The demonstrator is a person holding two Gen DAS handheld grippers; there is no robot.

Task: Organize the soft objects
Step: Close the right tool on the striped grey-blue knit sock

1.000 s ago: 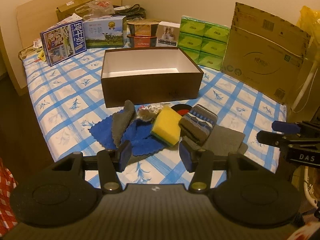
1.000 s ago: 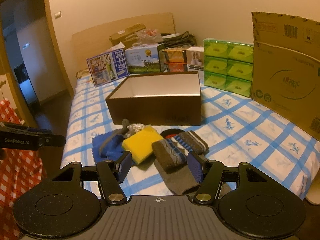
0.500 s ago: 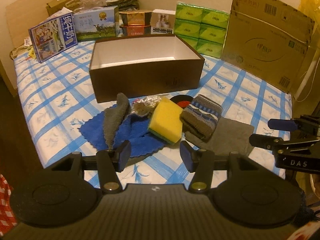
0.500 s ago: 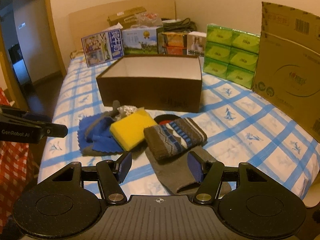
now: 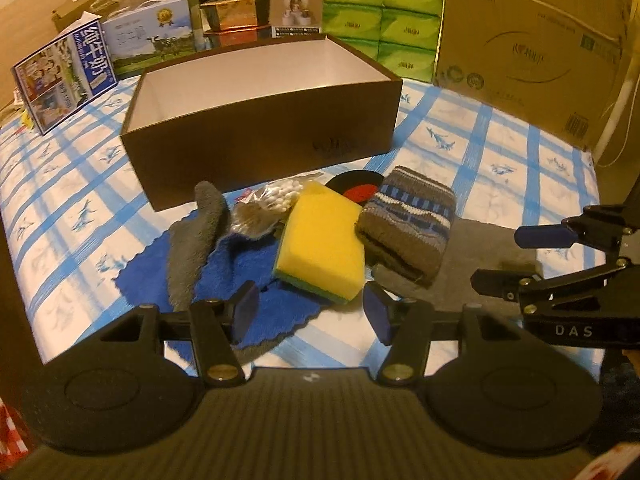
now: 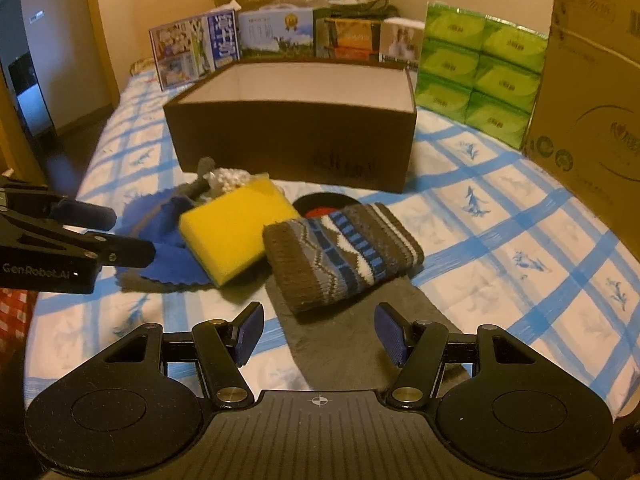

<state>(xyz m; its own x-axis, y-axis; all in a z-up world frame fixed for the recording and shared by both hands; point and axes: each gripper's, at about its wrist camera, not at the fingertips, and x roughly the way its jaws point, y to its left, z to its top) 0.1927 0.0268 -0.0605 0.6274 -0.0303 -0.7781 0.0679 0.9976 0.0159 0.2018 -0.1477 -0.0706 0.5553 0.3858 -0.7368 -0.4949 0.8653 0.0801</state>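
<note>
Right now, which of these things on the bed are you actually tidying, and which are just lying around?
For the job: yellow sponge, striped knit sock, blue cloth, grey cloth, grey mat, brown box.

Just lying about: green tissue packs, cardboard carton, milk cartons, cotton swabs.

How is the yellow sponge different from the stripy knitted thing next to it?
The yellow sponge is one plain bright colour with smooth flat faces and sharp corners; the knitted piece is brown with blue and white zigzag stripes, ribbed and rounded at its edges. The sponge leans on the blue cloth, tilted up; the knitted piece lies on a flat grey cloth. Both sit on the bed in front of the open brown box, untouched.
</note>
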